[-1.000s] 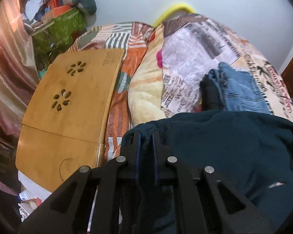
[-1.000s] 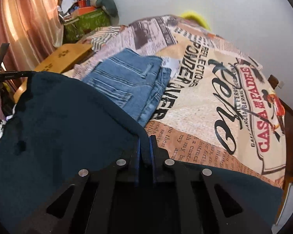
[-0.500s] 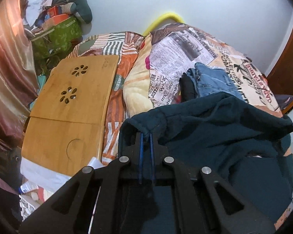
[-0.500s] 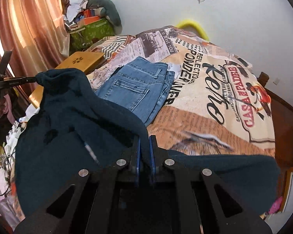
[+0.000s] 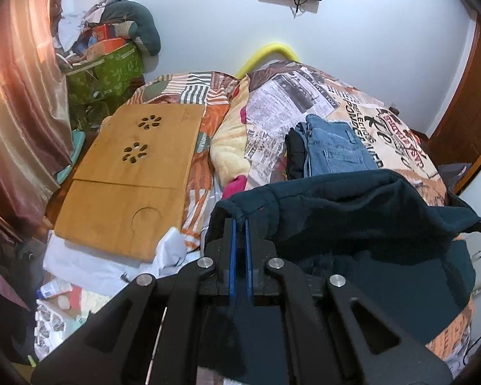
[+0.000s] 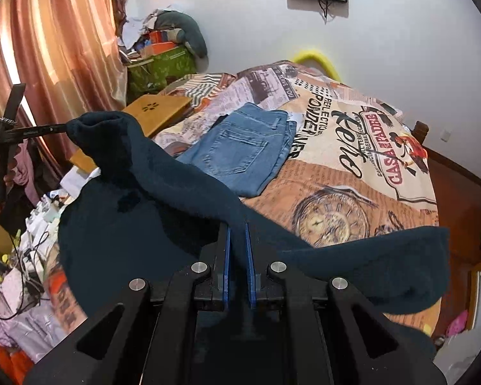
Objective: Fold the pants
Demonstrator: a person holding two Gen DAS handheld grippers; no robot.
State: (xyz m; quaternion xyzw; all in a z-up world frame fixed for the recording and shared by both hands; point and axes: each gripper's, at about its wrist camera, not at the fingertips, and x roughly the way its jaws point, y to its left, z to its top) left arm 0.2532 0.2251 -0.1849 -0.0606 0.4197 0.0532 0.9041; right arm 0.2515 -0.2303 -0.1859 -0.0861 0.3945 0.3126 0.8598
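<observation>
Left gripper (image 5: 239, 224) and right gripper (image 6: 237, 227) each pinch an edge of the dark teal fleece pants (image 6: 150, 192), held aloft, sagging between them above the newsprint-patterned bedspread (image 6: 336, 173).

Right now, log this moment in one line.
left hand-held gripper: shut on dark teal fleece pants | right hand-held gripper: shut on pants | pants: lifted

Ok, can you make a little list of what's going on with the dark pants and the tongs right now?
pants: dark teal pants, lifted and stretched over the bed
left tongs: shut on one pants edge
right tongs: shut on another pants edge
jeans: folded, lying on the bed behind
tray: wooden, left of the bed
</observation>
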